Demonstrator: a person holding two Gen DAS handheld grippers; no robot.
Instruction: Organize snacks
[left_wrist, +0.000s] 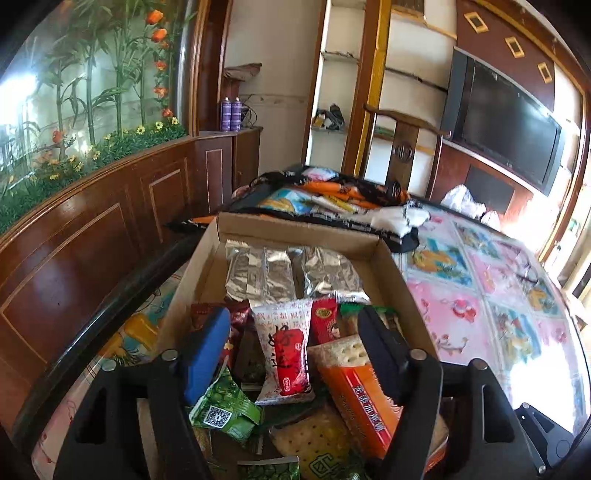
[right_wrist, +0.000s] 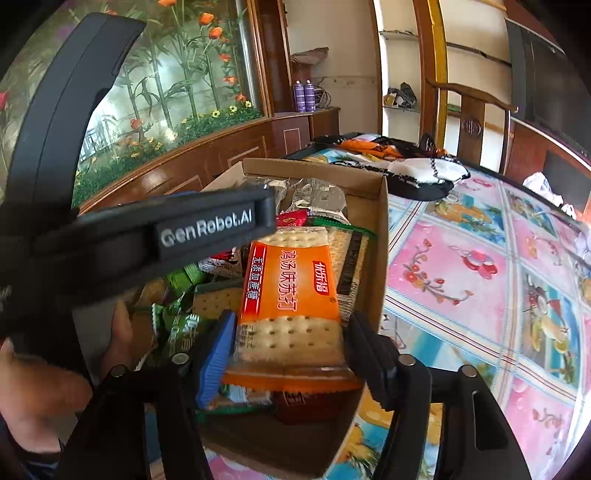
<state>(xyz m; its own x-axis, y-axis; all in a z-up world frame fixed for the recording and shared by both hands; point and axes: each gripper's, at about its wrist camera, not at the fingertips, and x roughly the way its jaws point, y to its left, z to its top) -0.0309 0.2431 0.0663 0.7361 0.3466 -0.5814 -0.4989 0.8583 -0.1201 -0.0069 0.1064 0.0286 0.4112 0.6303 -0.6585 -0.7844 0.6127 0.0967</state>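
A cardboard box (left_wrist: 295, 232) of mixed snacks sits on the table. My left gripper (left_wrist: 295, 350) hovers open over it. A white and red packet (left_wrist: 284, 354) lies between its fingers, clear of both pads. Silver foil packets (left_wrist: 291, 273) line the box's far end, and green packets (left_wrist: 225, 406) lie near the blue pad. My right gripper (right_wrist: 293, 354) is open around an orange cracker packet (right_wrist: 291, 284), which rests on the pile by the box's right wall (right_wrist: 382, 236). The left gripper's labelled finger (right_wrist: 207, 229) crosses the right wrist view, held by a hand (right_wrist: 122, 332).
A table (left_wrist: 480, 314) with a flowery pink and blue cover stretches to the right of the box. A black and orange bag (left_wrist: 332, 192) with wrappers and a white cloth (left_wrist: 399, 218) lie behind the box. A wooden chair (left_wrist: 402, 147) stands at the far edge.
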